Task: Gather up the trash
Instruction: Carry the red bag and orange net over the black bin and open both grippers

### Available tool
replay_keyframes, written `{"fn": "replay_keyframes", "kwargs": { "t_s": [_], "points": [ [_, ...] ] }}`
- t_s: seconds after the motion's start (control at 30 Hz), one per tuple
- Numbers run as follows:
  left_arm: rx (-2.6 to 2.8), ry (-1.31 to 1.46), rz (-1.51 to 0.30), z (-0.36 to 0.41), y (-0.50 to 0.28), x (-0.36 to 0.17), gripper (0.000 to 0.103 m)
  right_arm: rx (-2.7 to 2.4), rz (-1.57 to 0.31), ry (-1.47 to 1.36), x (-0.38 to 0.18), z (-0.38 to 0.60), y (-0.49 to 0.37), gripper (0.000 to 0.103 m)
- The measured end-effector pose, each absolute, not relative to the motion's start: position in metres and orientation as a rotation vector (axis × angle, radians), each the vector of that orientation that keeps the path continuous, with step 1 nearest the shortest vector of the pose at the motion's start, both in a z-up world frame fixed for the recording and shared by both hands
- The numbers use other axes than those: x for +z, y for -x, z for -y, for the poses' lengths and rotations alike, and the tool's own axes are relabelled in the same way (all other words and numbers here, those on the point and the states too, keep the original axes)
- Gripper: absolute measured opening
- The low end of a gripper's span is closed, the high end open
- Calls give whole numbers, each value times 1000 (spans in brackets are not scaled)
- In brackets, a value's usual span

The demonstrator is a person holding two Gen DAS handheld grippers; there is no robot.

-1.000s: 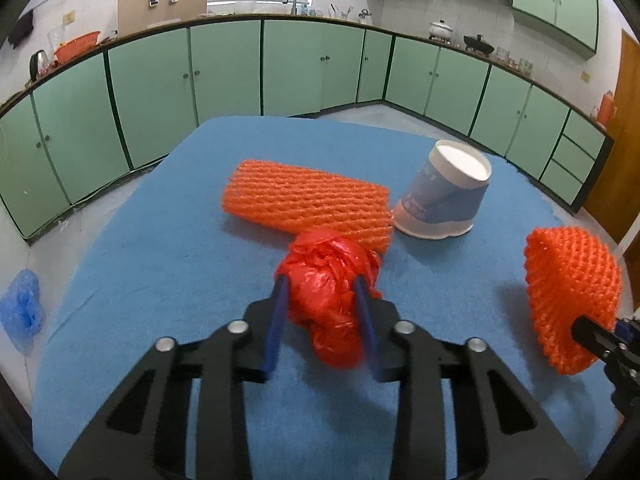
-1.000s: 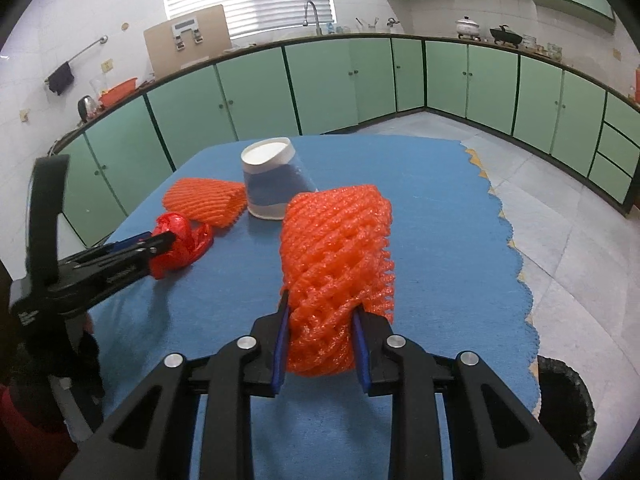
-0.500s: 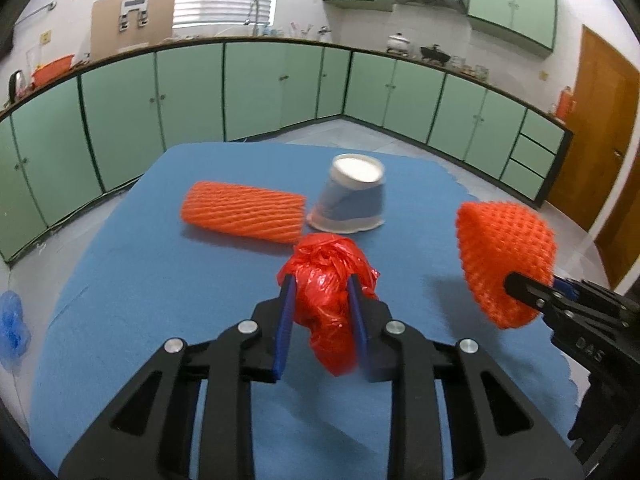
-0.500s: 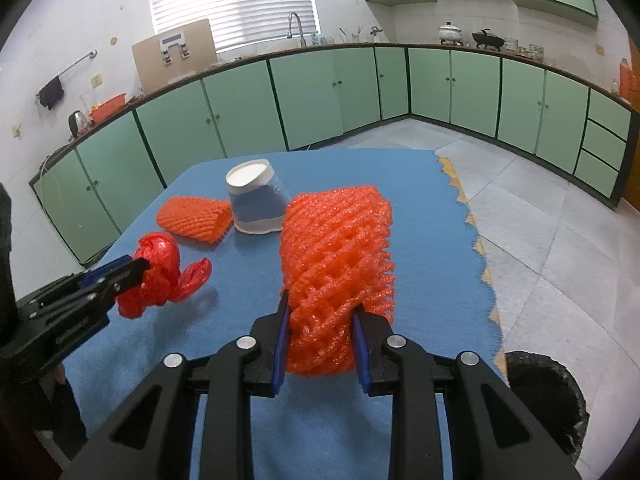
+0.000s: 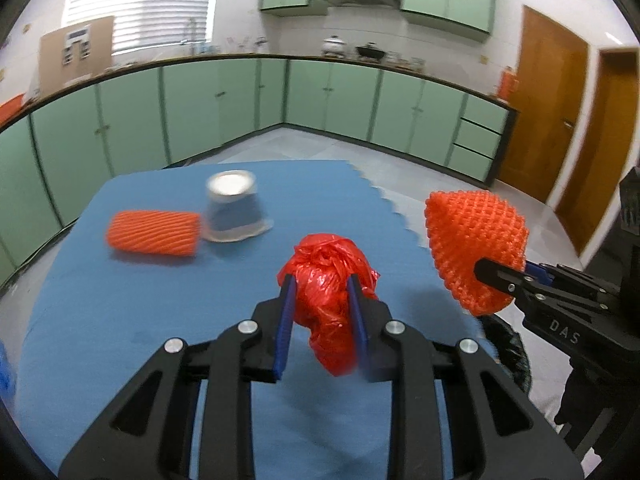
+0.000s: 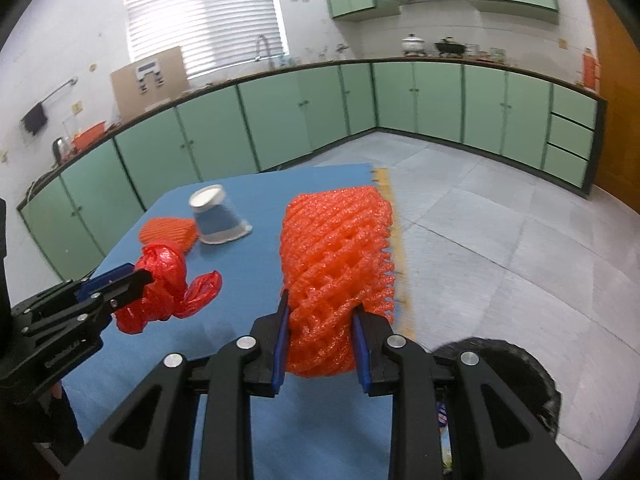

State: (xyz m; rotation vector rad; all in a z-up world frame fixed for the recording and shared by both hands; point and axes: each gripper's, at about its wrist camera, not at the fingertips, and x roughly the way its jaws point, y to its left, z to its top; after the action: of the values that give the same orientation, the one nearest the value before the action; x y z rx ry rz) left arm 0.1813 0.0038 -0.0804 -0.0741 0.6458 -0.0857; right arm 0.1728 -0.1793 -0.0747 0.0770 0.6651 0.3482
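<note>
Trash is in both grippers and on the bench (image 5: 120, 320), which is covered by a blue cloth. The left gripper (image 5: 322, 312) pinches a crumpled red plastic bag (image 5: 328, 280) between its blue pads, the bag bulging above them and hanging below, clear of the cloth. The right gripper (image 6: 320, 340) pinches an orange foam net sleeve (image 6: 334, 264), which stands up from the pads.

Two pieces lie on the cloth, further off: a second orange foam net (image 5: 154, 232) on its side, and just beside it, an upturned white and blue paper cup (image 5: 234, 210) resting on its rim. Whether cup and net touch cannot be told; both are blurred in the left wrist view.

The only readable writing is "DAS" in pale letters on the black body of the right gripper (image 5: 500, 276), seen from the left wrist camera. The cup's print is too blurred to read in either view.

The right wrist view shows most of the dark, round rim of a black bin (image 6: 516, 376) on the tiled floor below the bench's edge; the left wrist view shows only a sliver of it under the right gripper. The left wrist view alone shows brown wooden doors (image 5: 548, 112) on the right. The right wrist view shows the left gripper (image 6: 136, 280) from the side, with a loose tail of the bag sticking out.
</note>
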Motion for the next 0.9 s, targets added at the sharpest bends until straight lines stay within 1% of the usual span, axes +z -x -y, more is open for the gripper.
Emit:
{"fn": "replay_keyframes", "kwargs": {
  "t_s": [0.4, 0.63, 0.9],
  "points": [
    [-321, 19, -660, 106, -191, -89, 24, 135, -677, -146, -88, 290, -144, 27],
    [-432, -18, -694, 162, -203, -107, 24, 24, -704, -183, -105, 341, -135, 27],
    [-498, -49, -763, 205, -222, -137, 24, -52, -772, -211, -138, 376, -136, 27]
  ]
}}
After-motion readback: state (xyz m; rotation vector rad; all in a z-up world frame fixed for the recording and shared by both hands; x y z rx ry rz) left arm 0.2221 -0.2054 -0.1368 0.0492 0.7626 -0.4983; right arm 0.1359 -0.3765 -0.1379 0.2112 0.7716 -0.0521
